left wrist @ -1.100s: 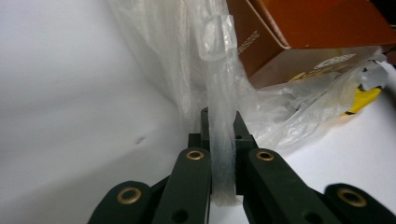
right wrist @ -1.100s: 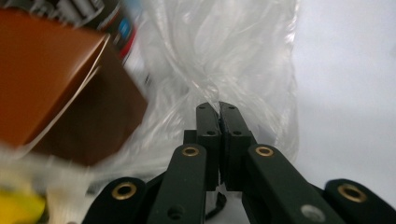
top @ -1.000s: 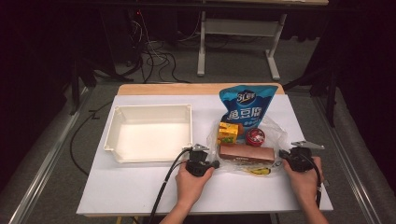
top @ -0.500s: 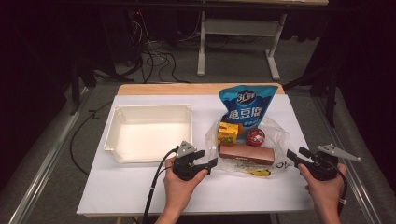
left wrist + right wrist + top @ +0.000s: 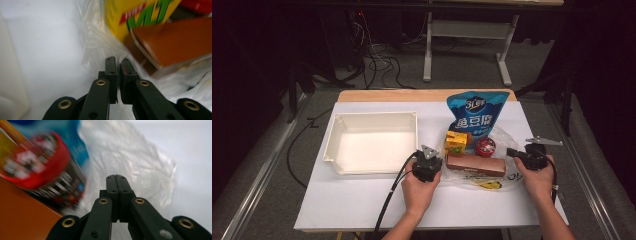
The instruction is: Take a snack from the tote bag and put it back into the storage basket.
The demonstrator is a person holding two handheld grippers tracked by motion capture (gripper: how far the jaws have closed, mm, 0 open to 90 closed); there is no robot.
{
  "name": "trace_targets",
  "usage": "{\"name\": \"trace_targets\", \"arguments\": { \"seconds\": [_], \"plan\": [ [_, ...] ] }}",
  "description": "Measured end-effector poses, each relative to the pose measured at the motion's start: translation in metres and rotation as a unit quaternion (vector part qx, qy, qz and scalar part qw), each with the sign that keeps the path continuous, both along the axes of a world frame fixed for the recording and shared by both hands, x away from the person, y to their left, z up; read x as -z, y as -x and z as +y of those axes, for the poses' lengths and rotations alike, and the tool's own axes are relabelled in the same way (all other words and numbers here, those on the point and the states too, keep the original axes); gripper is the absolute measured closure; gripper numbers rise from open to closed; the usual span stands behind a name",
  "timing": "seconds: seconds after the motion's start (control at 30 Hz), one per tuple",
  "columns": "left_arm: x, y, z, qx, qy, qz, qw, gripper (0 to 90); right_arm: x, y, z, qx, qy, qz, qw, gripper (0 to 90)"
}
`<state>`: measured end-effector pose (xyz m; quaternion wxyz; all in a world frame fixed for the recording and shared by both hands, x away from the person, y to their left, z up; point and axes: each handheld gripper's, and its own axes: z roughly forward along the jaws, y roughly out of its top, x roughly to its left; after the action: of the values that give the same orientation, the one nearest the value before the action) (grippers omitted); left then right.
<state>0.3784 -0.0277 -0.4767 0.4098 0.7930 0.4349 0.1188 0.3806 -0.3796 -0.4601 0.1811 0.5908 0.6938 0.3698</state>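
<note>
Lab: floor cables [image 5: 377,65], bare worktable [image 5: 352,205]

The white table [image 5: 362,200] is lit brightly and evenly from above in the high view, while the surrounding floor and background are left in deep darkness. Only faint shadows are cast beneath the white tray [image 5: 374,117]. The high view is rendered soft and slightly grainy. In both gripper views the black jaws are kept fairly sharp, whereas the brown box [image 5: 172,42] and the red can [image 5: 42,167] are smeared by blur. The clear plastic bag [image 5: 130,160] is washed pale by glare.
</note>
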Motion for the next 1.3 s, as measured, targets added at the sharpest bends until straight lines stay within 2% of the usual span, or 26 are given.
{"name": "trace_targets", "arguments": {
  "seconds": [0.03, 0.07, 0.1, 0.13, 0.17, 0.2, 0.23, 0.27, 0.3, 0.33, 0.37, 0.4, 0.5, 0.63, 0.73, 0.9, 1.0, 1.1, 1.2, 1.3],
  "plan": [
    [0.004, 0.0, 0.0, 0.003, -0.005, 0.001, 1.0, 87.1, 0.005, -0.001, 0.0, -0.003, 0.014, 0.013, 0.9998, 90.0],
    [0.007, 0.0, 0.002, 0.003, 0.005, -0.001, 1.0, 87.1, 0.008, -0.002, 0.0, -0.005, 0.032, 0.03, 0.999, 90.0],
    [0.007, 0.0, 0.004, 0.003, 0.01, 0.002, 0.9999, 87.1, 0.01, -0.002, -0.001, -0.008, 0.038, 0.034, 0.9987, 90.0],
    [0.008, -0.001, 0.005, 0.004, 0.014, 0.006, 0.9999, 87.1, 0.004, 0.001, -0.003, 0.006, 0.023, 0.009, 0.9997, 84.0],
    [0.008, -0.001, 0.005, 0.004, 0.016, 0.007, 0.9998, 87.1, 0.004, 0.001, -0.003, 0.006, 0.023, 0.009, 0.9997, 84.0],
    [0.008, -0.001, 0.005, 0.005, 0.016, 0.007, 0.9998, 87.1, 0.0, 0.003, -0.004, 0.011, 0.012, -0.006, 0.9998, 79.1],
    [0.008, -0.001, 0.005, 0.005, 0.015, 0.006, 0.9999, 87.1, -0.01, 0.007, -0.005, 0.02, -0.004, -0.032, 0.9993, 74.8],
    [0.008, -0.001, 0.005, 0.005, 0.015, 0.006, 0.9999, 87.1, -0.018, 0.009, -0.004, 0.023, -0.001, -0.051, 0.9985, 73.6],
    [0.008, -0.001, 0.004, 0.005, 0.013, 0.005, 0.9999, 87.1, -0.027, 0.01, -0.002, 0.018, 0.003, -0.068, 0.9975, 73.2],
    [0.008, 0.0, 0.004, 0.004, 0.012, 0.004, 0.9999, 87.1, -0.036, 0.012, 0.0, 0.01, -0.002, -0.081, 0.9966, 72.4],
    [0.008, 0.0, 0.004, 0.004, 0.011, 0.003, 0.9999, 87.1, -0.051, 0.012, 0.006, -0.005, -0.014, -0.104, 0.9945, 68.4],
    [0.008, 0.0, 0.004, 0.004, 0.01, 0.002, 0.9999, 87.1, -0.051, 0.012, 0.006, -0.005, -0.014, -0.104, 0.9945, 68.4],
    [0.008, 0.002, 0.003, 0.002, 0.003, -0.004, 1.0, 87.1, -0.071, 0.007, 0.019, -0.029, -0.029, -0.132, 0.9904, 59.8],
    [0.008, 0.001, 0.004, 0.001, 0.01, -0.003, 1.0, 87.1, -0.084, -0.007, 0.033, -0.035, -0.033, -0.133, 0.9899, 48.6],
    [0.008, 0.001, 0.004, 0.002, 0.01, -0.002, 0.9999, 87.1, -0.087, -0.018, 0.039, -0.047, -0.028, -0.132, 0.9898, 43.1],
    [0.008, 0.001, 0.004, 0.006, 0.011, -0.003, 0.9999, 87.2, -0.089, -0.036, 0.047, -0.053, -0.022, -0.121, 0.991, 39.4],
    [0.008, 0.001, 0.004, 0.007, 0.012, -0.003, 0.9999, 87.3, -0.093, -0.046, 0.051, -0.054, -0.013, -0.116, 0.9918, 33.3],
    [0.008, 0.001, 0.005, 0.007, 0.014, 0.0, 0.9999, 87.4, -0.094, -0.053, 0.052, -0.054, -0.017, -0.114, 0.9918, 31.7],
    [0.008, 0.001, 0.004, 0.007, 0.013, -0.001, 0.9999, 87.5, -0.094, -0.06, 0.052, -0.067, -0.032, -0.125, 0.9893, 30.2],
    [0.008, 0.001, 0.005, 0.008, 0.014, 0.0, 0.9999, 87.6, -0.093, -0.065, 0.052, -0.074, -0.03, -0.135, 0.9875, 31.5]
  ]
}}
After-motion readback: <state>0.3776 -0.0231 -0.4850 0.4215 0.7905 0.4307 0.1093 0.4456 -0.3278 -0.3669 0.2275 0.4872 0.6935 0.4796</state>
